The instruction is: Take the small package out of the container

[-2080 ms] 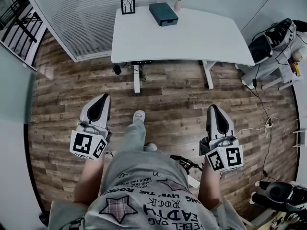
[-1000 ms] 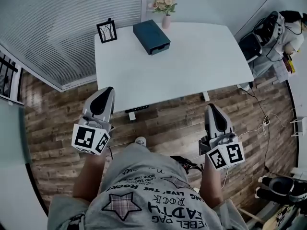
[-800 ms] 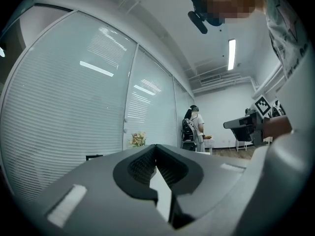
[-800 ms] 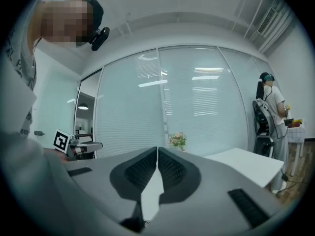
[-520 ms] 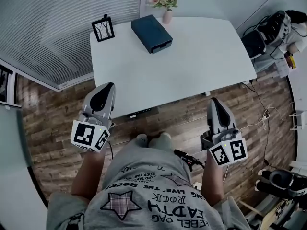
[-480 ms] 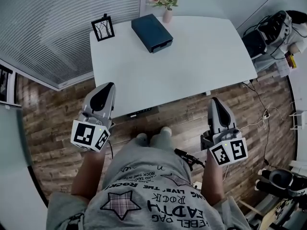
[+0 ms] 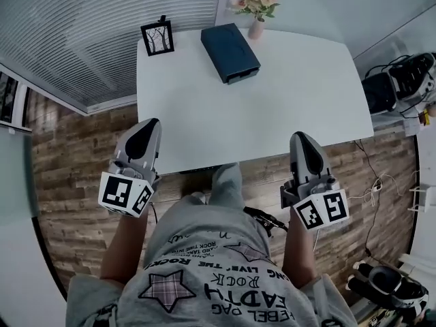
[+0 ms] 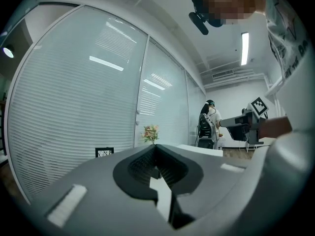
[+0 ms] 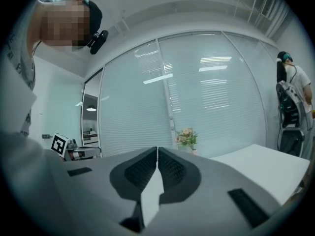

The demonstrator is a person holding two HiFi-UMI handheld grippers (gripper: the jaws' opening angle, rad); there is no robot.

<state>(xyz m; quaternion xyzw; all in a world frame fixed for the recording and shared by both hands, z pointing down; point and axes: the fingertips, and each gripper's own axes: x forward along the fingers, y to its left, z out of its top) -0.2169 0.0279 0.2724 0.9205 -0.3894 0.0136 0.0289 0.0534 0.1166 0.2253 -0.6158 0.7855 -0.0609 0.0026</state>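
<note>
1. Only the head view gives the layout. The left gripper (image 7: 144, 129) and right gripper (image 7: 304, 142) are held level at the near edge of the white table (image 7: 293, 101). The left one is by the near left corner, the right one further right. Below is a wood-plank floor (image 7: 75, 162).
2. The container (image 7: 230, 52) is a flat dark teal box on the far part of the table. The picture frame (image 7: 157, 37) is left of it and the flower vase (image 7: 257, 19) right of it. It is well apart from both grippers. The small package can't be made out in any view.
3. In the left gripper view the jaws are pressed together with nothing between them. It looks low over the table to the frame and flowers. It also shows a second person (image 8: 210, 122) far off and a ceiling light strip (image 8: 244, 48), neither of which is in the head view.
4. In the right gripper view the jaws are likewise closed and empty. The left gripper's marker cube (image 9: 59, 143) is at far left, with the flowers in the middle. Neither gripper view shows the container.
5. Writing: the shirt (image 7: 218, 278) print is upside down, with "ROCK" readable more than once and a plaid star beside it. The cubes carry only black-and-white square codes. No label on the container is legible.
6. Materials: the slatted blinds (image 7: 88, 39) sit behind glass. The gripper shells are smooth grey plastic with black ribbed pads. The table is matte and rectangular. The container has a slot in its near short end. The frame is thin and black.
</note>
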